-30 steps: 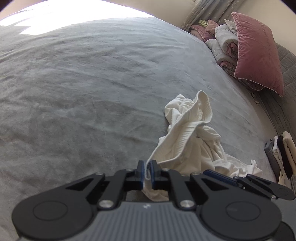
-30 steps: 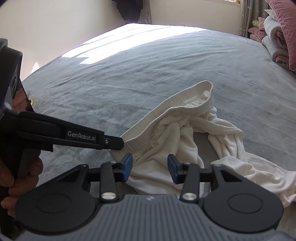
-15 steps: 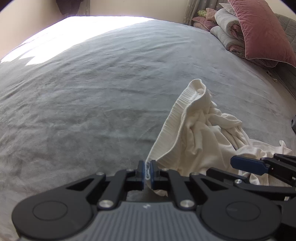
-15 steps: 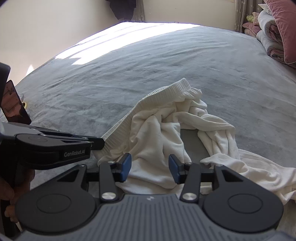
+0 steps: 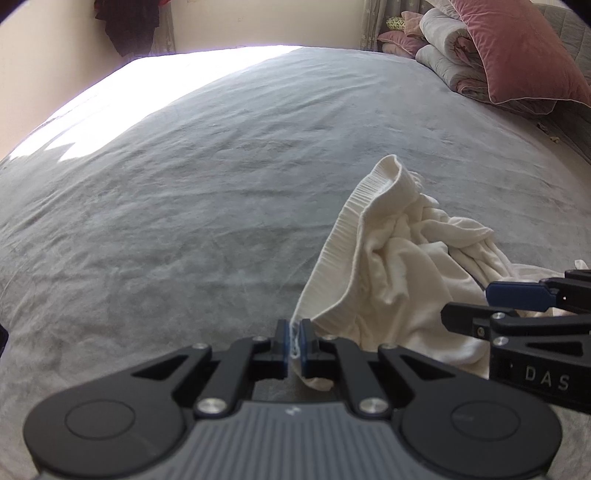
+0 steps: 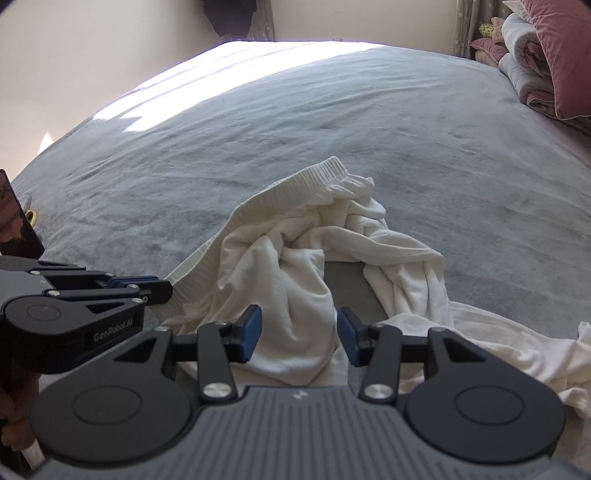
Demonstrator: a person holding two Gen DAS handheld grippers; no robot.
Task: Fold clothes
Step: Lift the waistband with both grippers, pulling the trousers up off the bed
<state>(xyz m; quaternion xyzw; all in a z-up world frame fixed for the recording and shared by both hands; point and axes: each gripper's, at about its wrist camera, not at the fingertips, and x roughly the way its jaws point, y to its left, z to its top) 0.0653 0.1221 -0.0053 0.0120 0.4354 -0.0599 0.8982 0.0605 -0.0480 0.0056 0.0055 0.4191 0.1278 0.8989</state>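
Observation:
A crumpled white garment with a ribbed waistband lies on the grey bed cover; it also shows in the right wrist view. My left gripper is shut on the waistband's near end and lifts it slightly; in the right wrist view it comes in from the left. My right gripper is open, its blue pads either side of a fold of the garment; in the left wrist view it enters from the right.
Pink pillows and rolled grey bedding are stacked at the far right of the bed. Dark clothing hangs on the far wall. Sunlight falls on the far left of the cover.
The left gripper has pulled the waistband toward the left and stretched it out. The right gripper has moved in lower over the garment, still open.

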